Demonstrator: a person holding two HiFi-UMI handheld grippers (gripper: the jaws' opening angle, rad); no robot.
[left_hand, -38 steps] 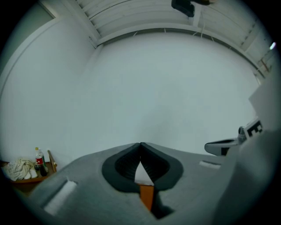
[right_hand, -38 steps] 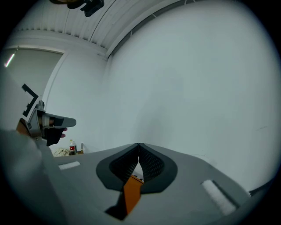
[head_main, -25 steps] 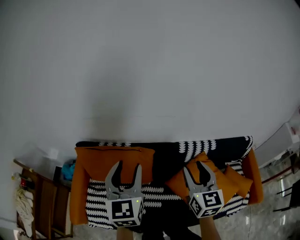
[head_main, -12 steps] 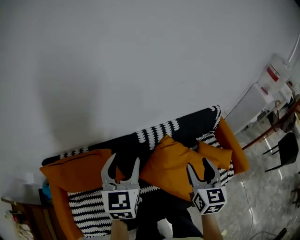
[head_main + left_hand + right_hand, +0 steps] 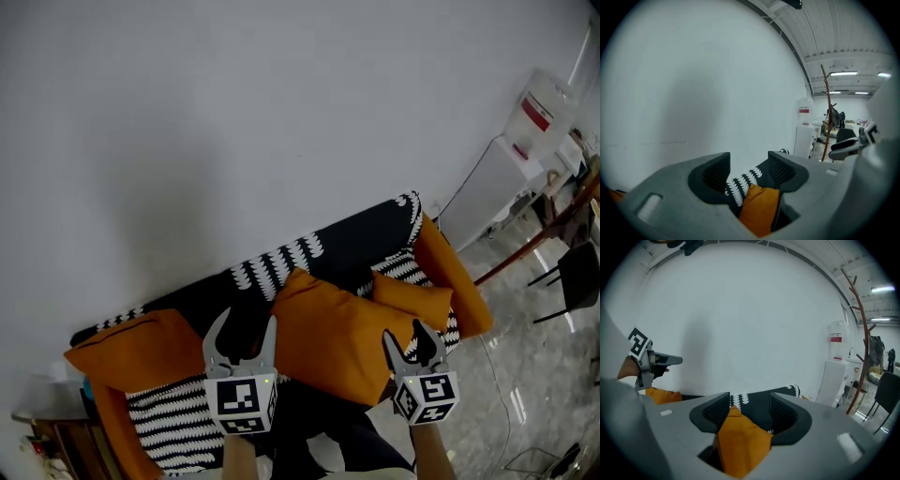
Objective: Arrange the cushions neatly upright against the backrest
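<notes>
looking over the sofa (image 5: 169, 412), where are the cushions sitting? the first observer is asking.

the second is answering: the large cushion (image 5: 328, 333) is leaning in the middle of the seat. it is tipping onto a corner against the backrest (image 5: 361, 244) rather than standing square. the small cushion (image 5: 411, 298) is lying just beside it, toward the right armrest (image 5: 455, 286). a third cushion (image 5: 131, 347) is resting at the left end of the sofa.

and what are the grippers doing? the first is asking.

the second is replying: both are hanging in front of the seat, gripping nothing. the left gripper (image 5: 246, 323) has just been opening its jaws. they are standing apart, with only the cushion beyond showing through the gap and nothing pressing on the pads. the right gripper (image 5: 411, 337) has been opening too. its jaws are framing the lower right edge of the large cushion, near it but not clamping it.

why are they being held that way? the first is asking.

the second is judging: the person is probably lining up one gripper on each side of the large cushion. the jaws are gaping wide so the thick, soft fabric is fitting between them for a pinch and a lift. no cushion is standing neatly upright yet, so the task is seeming barely begun.
</notes>
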